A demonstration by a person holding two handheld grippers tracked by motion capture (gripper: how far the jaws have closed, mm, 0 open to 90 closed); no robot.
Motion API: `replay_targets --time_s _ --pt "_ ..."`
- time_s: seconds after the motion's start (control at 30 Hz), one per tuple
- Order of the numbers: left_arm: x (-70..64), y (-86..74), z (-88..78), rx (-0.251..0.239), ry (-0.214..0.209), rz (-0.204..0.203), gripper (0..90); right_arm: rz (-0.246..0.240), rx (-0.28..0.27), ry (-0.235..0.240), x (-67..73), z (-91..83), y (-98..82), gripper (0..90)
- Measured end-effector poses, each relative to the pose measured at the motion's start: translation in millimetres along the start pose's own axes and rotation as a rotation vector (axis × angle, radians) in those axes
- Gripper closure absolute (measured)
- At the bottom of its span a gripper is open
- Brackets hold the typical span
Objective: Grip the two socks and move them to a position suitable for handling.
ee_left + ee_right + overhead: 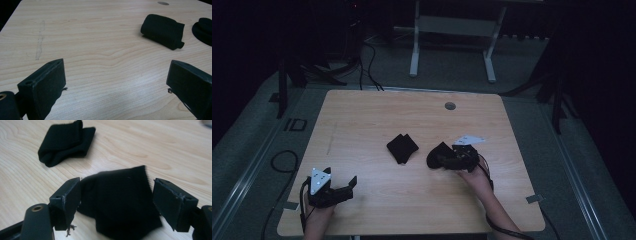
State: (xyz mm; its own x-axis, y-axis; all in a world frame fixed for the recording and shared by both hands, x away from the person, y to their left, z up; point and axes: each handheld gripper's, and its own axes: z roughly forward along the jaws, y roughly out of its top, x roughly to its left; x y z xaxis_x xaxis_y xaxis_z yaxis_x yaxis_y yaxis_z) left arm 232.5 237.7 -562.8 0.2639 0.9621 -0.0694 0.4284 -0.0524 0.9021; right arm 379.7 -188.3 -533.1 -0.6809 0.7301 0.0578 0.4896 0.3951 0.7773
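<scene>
Right gripper view: right gripper (117, 202) jaws spread, straddling flat black cloth (122, 205) on counter (162, 150), pads not pressing. Lower jaws onto near edge before pinching. Folded cloth (402, 148) lies just left, mid-counter. Left gripper (343, 187) idle at near left, jaws spread, empty.

High view overhead; gripper views low, sharing table (362, 115).
</scene>
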Motion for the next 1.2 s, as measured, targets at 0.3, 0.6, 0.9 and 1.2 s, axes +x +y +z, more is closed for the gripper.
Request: replay_targets --time_s 0.3,0.6,0.9,1.2 --pt "1.7 -0.4 0.1 0.002 -0.011 -0.003 2.5 -0.063 0.091 -0.063 9.2 44.5 -4.5 28.9" --pt "-1.0 -0.6 1.2 0.012 -0.024 0.007 2.5 -0.130 0.064 -0.151 30.5 43.5 -8.7 72.8" --pt "0.8 -0.1 0.5 0.009 -0.023 0.002 2.5 -0.151 0.062 -0.126 48.7 19.2 2.2 79.7" --pt "-2.1 1.2 0.8 0.008 -0.030 0.010 2.5 -0.188 -0.032 -0.124 77.1 -45.0 1.9 79.7"
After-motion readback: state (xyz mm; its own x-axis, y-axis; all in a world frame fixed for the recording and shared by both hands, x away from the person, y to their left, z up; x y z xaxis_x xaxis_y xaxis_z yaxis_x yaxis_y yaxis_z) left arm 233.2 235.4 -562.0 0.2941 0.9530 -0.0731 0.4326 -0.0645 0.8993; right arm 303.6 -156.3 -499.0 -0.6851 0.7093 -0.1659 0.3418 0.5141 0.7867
